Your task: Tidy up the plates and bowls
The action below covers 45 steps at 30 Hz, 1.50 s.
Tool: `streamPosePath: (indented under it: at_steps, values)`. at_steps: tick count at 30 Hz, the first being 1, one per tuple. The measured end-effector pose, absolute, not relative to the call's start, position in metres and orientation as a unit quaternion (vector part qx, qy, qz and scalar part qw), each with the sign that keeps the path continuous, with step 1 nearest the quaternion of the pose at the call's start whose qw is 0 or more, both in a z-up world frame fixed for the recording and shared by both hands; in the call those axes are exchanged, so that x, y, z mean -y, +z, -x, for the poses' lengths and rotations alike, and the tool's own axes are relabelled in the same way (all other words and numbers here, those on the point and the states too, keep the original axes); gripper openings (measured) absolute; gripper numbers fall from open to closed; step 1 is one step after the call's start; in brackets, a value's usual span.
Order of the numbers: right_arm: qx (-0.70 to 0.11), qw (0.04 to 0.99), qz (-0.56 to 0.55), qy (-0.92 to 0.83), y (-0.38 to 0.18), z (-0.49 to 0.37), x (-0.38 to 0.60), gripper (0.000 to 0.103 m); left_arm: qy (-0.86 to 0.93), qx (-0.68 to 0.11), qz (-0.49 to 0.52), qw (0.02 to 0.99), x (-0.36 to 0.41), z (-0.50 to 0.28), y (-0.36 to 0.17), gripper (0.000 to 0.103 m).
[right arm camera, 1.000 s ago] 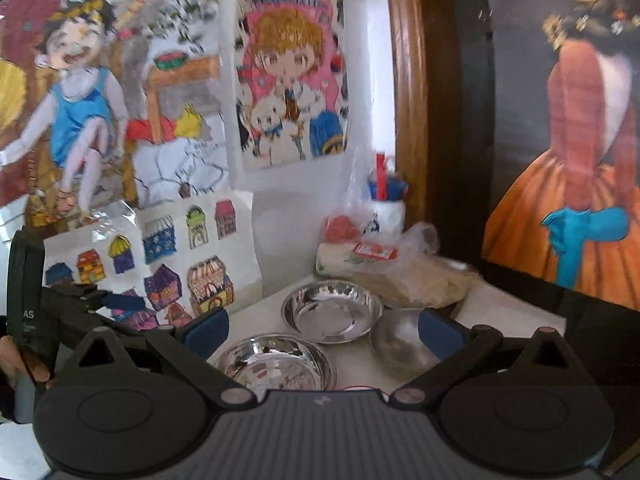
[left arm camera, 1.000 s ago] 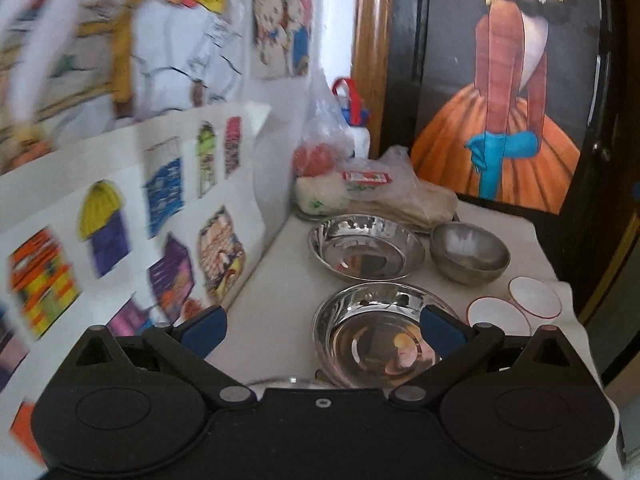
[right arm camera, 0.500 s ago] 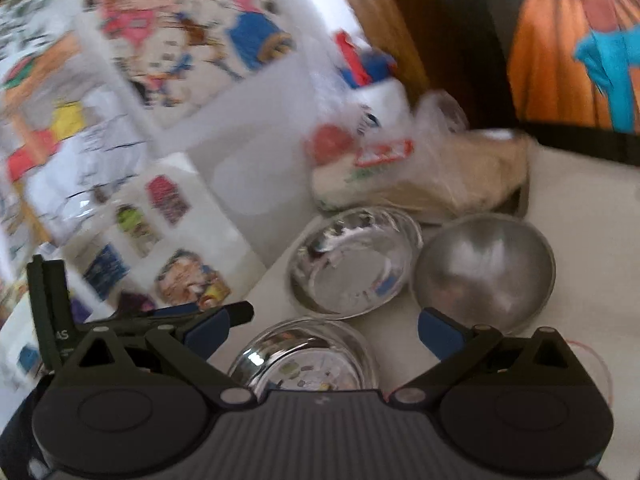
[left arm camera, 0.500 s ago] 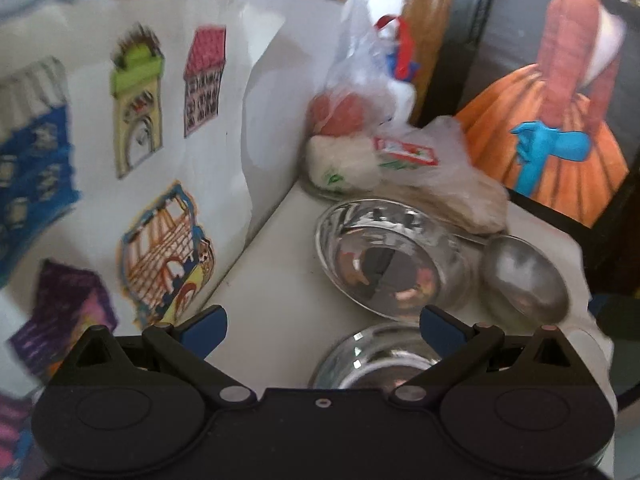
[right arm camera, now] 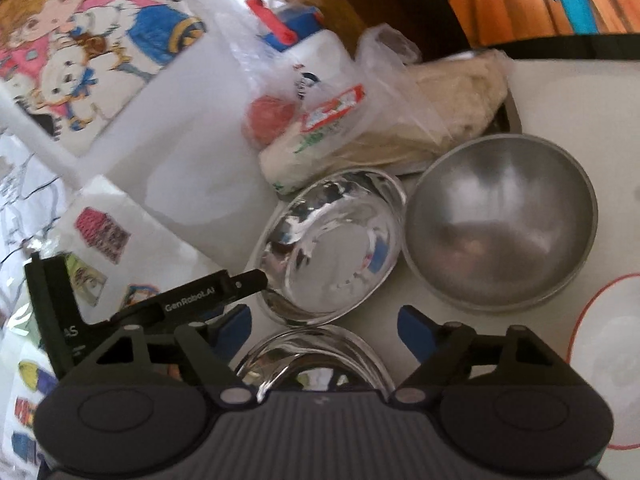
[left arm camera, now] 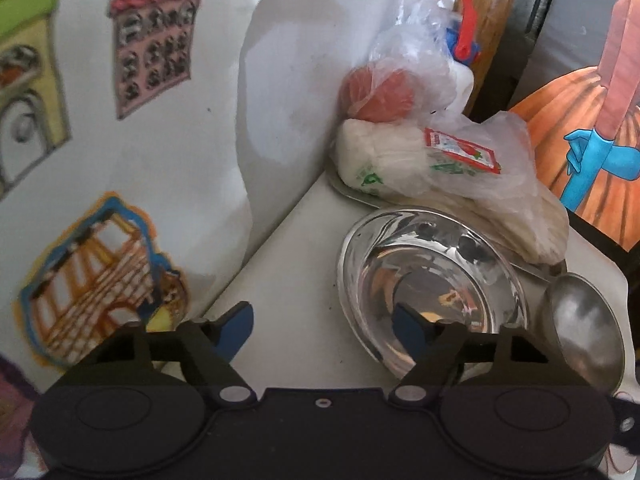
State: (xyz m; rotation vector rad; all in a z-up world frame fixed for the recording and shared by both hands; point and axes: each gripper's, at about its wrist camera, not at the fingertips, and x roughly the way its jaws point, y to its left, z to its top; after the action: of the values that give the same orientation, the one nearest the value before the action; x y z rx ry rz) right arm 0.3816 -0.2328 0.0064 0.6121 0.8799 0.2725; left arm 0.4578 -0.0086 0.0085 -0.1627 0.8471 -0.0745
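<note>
Plates and bowls on the white table [left arm camera: 288, 248], seen from both claws; described left to right.

Left claw [left arm camera: 324, 326]: jaws spread wide and empty, hovering low over the table. Its left fingertip [left arm camera: 236, 322] is over bare tabletop close to the papered wall [left arm camera: 172, 152]; its right fingertip [left arm camera: 410, 326] is over the near left rim of the shiny steel plate [left arm camera: 430, 280]. The rim thus lies between the fingers, apparently untouched. To do this step well, judged from the task, lower the claw until one finger is inside the rim and one outside, then close squarely on the rim; a shallow bite on polished steel may slip. Beyond the claw and slightly right lie bagged groceries [left arm camera: 436, 160] on a tray, touching or nearly touching the plate's far edge; lift the plate toward the claw, away from the bags.

Right claw [right arm camera: 324, 332]: jaws also wide apart, holding nothing. Directly below it sits a second shiny steel plate [right arm camera: 308, 348], largely hidden by the claw body. Ahead is the first plate, with the left claw's finger at its left rim. Ahead and right is the matte steel bowl [right arm camera: 500, 232], deeper and duller, rim just beside the plate's. Far right, a white red-rimmed saucer [right arm camera: 608, 360] is cut off by the frame.

Appearance: both plates are shallow, mirror-bright and empty, likely to nest; the bowl is brushed grey, round-bottomed and empty.
</note>
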Motion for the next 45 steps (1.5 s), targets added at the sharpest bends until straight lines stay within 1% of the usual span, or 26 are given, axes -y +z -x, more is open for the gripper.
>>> streamPosePath:
  at_steps: [1, 3, 5, 6, 8, 11, 13, 15, 16, 17, 18, 19, 20, 21, 24, 30, 40, 45]
  values:
    - [-0.422, 0.845, -0.305, 0.123, 0.004, -0.385, 0.234, 0.081, -0.037, -0.412, 0.080, 0.907, 0.010, -0.460, 0.007, 0.073]
    - [-0.429, 0.833, -0.331, 0.110, -0.002, -0.393, 0.236, 0.076, -0.040, -0.416, 0.083, 0.905, 0.011, -0.467, 0.004, 0.070]
    - [-0.428, 0.836, -0.326, 0.104, -0.004, -0.400, 0.234, 0.073, -0.045, -0.421, 0.089, 0.902, 0.011, -0.472, 0.001, 0.061]
    - [-0.429, 0.836, -0.327, 0.100, -0.005, -0.402, 0.233, 0.068, -0.048, -0.423, 0.091, 0.900, 0.011, -0.475, 0.000, 0.058]
    - [-0.434, 0.834, -0.328, 0.096, -0.009, -0.407, 0.232, 0.062, -0.050, -0.426, 0.097, 0.898, 0.011, -0.480, -0.002, 0.048]
    - [-0.439, 0.832, -0.328, 0.091, -0.015, -0.413, 0.227, 0.052, -0.054, -0.434, 0.114, 0.892, 0.009, -0.488, -0.007, 0.038]
    - [-0.439, 0.832, -0.329, 0.083, -0.018, -0.416, 0.225, 0.047, -0.057, -0.441, 0.121, 0.888, 0.008, -0.493, -0.010, 0.032]
    - [-0.440, 0.831, -0.332, 0.079, -0.023, -0.419, 0.223, 0.040, -0.062, -0.442, 0.122, 0.886, 0.008, -0.495, -0.012, 0.025]
    - [-0.440, 0.831, -0.331, 0.076, -0.025, -0.420, 0.222, 0.035, -0.064, -0.443, 0.122, 0.886, 0.009, -0.496, -0.013, 0.020]
    - [-0.441, 0.831, -0.331, 0.072, -0.027, -0.421, 0.222, 0.032, -0.065, -0.442, 0.125, 0.886, 0.008, -0.496, -0.015, 0.016]
    - [-0.442, 0.830, -0.332, 0.070, -0.029, -0.422, 0.222, 0.030, -0.064, -0.441, 0.131, 0.886, 0.007, -0.497, -0.016, 0.016]
    - [-0.442, 0.830, -0.335, 0.068, -0.031, -0.423, 0.222, 0.028, -0.062, -0.439, 0.134, 0.886, 0.006, -0.497, -0.016, 0.013]
    - [-0.441, 0.829, -0.336, 0.066, -0.032, -0.422, 0.223, 0.025, -0.059, -0.437, 0.135, 0.887, 0.005, -0.497, -0.017, 0.009]
    - [-0.442, 0.829, -0.336, 0.065, -0.033, -0.423, 0.223, 0.022, -0.058, -0.436, 0.137, 0.887, 0.003, -0.498, -0.017, 0.009]
    - [-0.438, 0.835, -0.326, 0.066, -0.034, -0.422, 0.220, 0.021, -0.054, -0.430, 0.151, 0.888, 0.000, -0.497, -0.017, 0.008]
    - [-0.423, 0.848, -0.310, 0.073, -0.030, -0.417, 0.216, 0.020, -0.043, -0.404, 0.140, 0.903, 0.002, -0.484, -0.009, 0.008]
    - [-0.378, 0.878, -0.278, 0.096, 0.009, -0.396, 0.215, 0.020, -0.043, -0.358, 0.144, 0.922, 0.000, -0.460, 0.028, 0.008]
    - [-0.382, 0.879, -0.264, 0.113, 0.027, -0.370, 0.216, 0.021, -0.053, -0.345, 0.140, 0.927, -0.004, -0.427, 0.046, 0.009]
